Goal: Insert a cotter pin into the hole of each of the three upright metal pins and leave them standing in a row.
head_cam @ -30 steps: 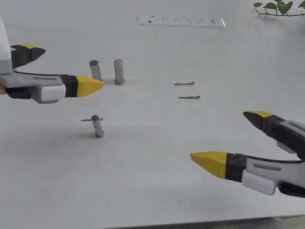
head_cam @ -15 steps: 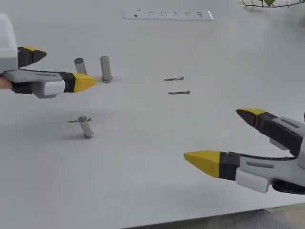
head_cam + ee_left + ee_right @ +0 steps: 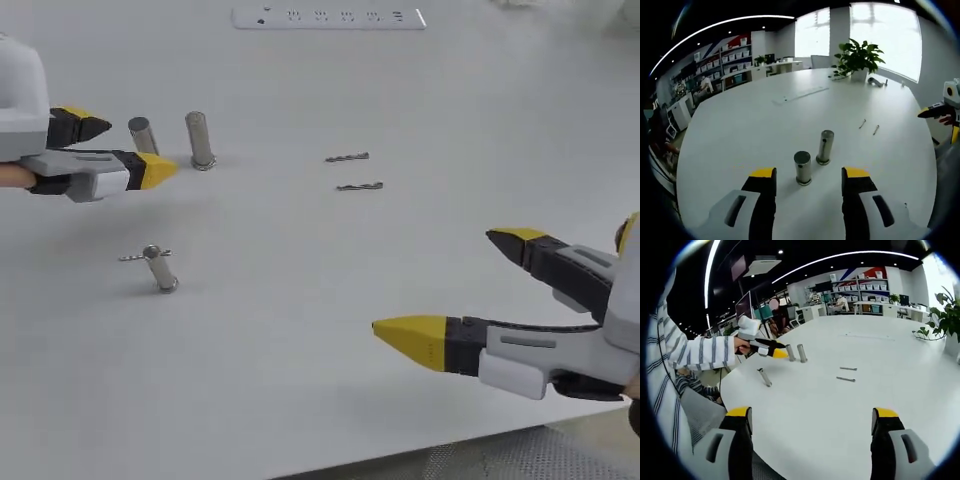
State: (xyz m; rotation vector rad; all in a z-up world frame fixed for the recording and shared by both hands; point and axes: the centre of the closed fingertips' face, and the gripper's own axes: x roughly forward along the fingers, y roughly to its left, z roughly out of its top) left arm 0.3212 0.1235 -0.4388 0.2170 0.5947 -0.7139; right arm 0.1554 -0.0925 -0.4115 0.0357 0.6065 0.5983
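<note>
While left gripper (image 3: 138,148) and right gripper (image 3: 432,283) gape wide, one metal pin (image 3: 802,168) stands before left's tips

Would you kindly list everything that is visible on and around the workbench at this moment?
metal pins: three, silver; two bare standing side by side at far left, one alone, nearer the person.
cotter pins: three, silver; one through the near pin's top, two loose lying mid-table.
power strip: one, white, far side of the table.
potted plant: one, green, far end of the table.
table: one, white.
sleeve: one, striped, behind the left hand-held gripper.
left hand-held gripper: one, grey and black with yellow tips, open, at the bare pins.
right hand-held gripper: one, same colours, open, over bare table at near right.
</note>
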